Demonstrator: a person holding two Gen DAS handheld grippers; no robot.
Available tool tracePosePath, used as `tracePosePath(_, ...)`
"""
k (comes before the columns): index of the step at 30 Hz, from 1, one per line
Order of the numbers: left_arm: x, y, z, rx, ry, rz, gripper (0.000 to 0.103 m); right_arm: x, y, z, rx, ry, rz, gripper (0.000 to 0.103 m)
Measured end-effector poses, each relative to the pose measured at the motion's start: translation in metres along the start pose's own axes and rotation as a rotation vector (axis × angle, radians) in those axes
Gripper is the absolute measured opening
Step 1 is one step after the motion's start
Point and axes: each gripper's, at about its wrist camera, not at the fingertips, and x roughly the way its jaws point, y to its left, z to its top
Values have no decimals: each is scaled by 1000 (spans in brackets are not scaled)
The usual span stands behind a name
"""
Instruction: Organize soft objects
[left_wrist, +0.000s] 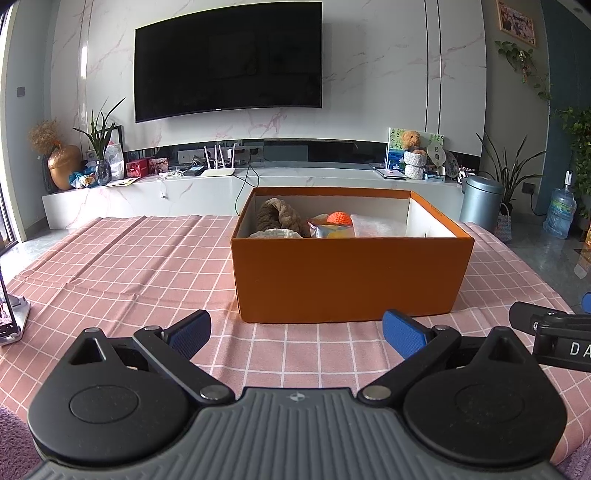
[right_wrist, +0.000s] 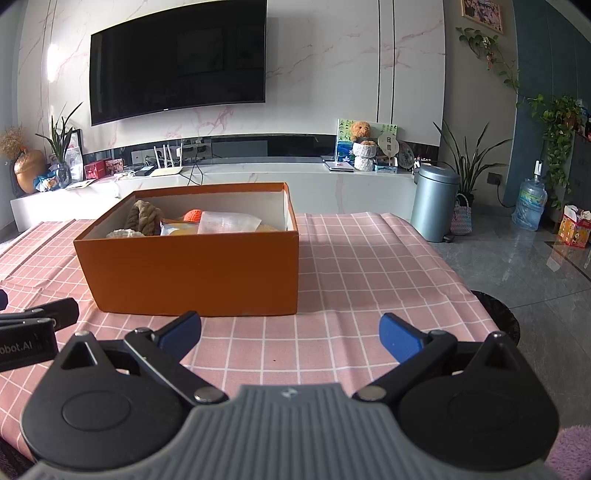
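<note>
Box sits straight ahead of my left tool, ahead and to the left of my right tool, so the left is nearer. Both tools gape wide and empty above the surface. Rope and orange ball lie inside.

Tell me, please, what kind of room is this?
Most likely a home living room: a large television hangs on a marble-look wall above a long low cabinet with a router and a teddy bear, and houseplants stand on the floor. The orange box sits on a checked tablecloth.
</note>
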Motion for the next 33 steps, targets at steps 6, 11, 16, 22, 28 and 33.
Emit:
tracePosePath(6, 0, 2, 0, -4, 2, 5, 103, -1, 0, 0, 0, 1, 0, 101)
tracePosePath(11, 1, 3, -1, -8, 6, 6, 103, -1, 0, 0, 0, 1, -1, 101)
tracePosePath(16, 1, 3, -1, -6, 7, 2, 103, -1, 0, 0, 1, 2, 0, 101)
tracePosePath(22, 0, 0, -1, 5, 13, 2, 103, -1, 0, 0, 1, 1, 0, 101)
tracePosePath(28, 0, 0, -1, 5, 13, 3, 103, -1, 0, 0, 0, 1, 0, 101)
tracePosePath(33, 0, 0, -1, 9, 14, 3, 103, -1, -1, 0, 0, 2, -1, 101)
